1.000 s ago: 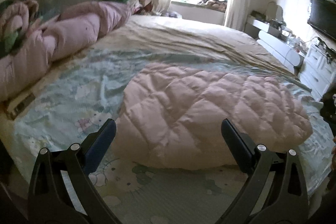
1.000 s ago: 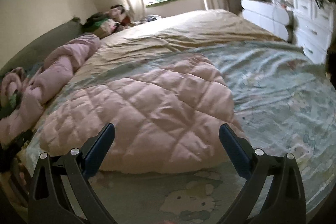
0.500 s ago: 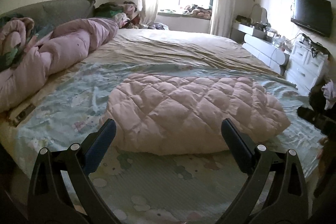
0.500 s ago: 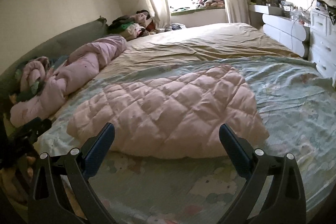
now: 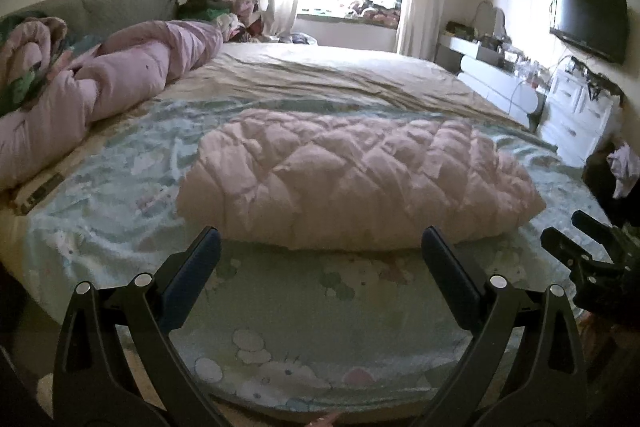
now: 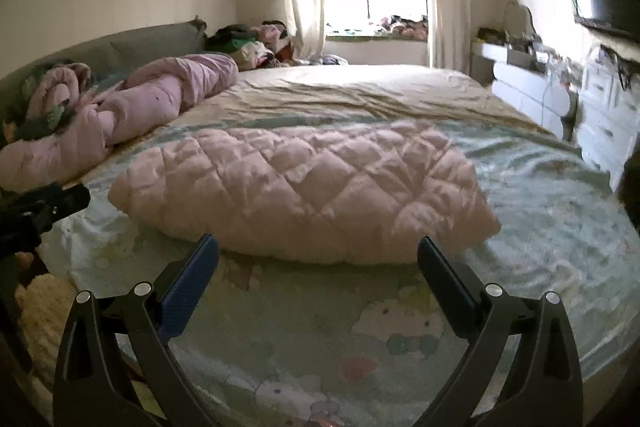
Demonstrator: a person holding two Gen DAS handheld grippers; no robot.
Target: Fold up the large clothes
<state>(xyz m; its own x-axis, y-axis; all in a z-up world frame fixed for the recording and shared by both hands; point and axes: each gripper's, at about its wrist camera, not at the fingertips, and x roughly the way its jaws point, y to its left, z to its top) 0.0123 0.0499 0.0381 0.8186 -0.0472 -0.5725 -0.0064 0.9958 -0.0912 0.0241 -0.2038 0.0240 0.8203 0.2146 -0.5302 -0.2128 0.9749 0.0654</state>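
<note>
The bed filled most of both views, its near half covered by a pale green cartoon-print sheet and its far half by a beige one. On the green sheet, near the bed's front edge, lay the pink quilted garment, folded into a puffy oblong (its sleeves and collar were tucked out of sight, so its exact kind was hard to tell). A rolled pink duvet ran along the left by the grey headboard, its near end cut off by the frame. Far right, a dark television hung above white drawers, whose clutter was too blurred to read. The left tool hung spread wide and empty short of the garment; the right tool was likewise spread, holding nothing.
</note>
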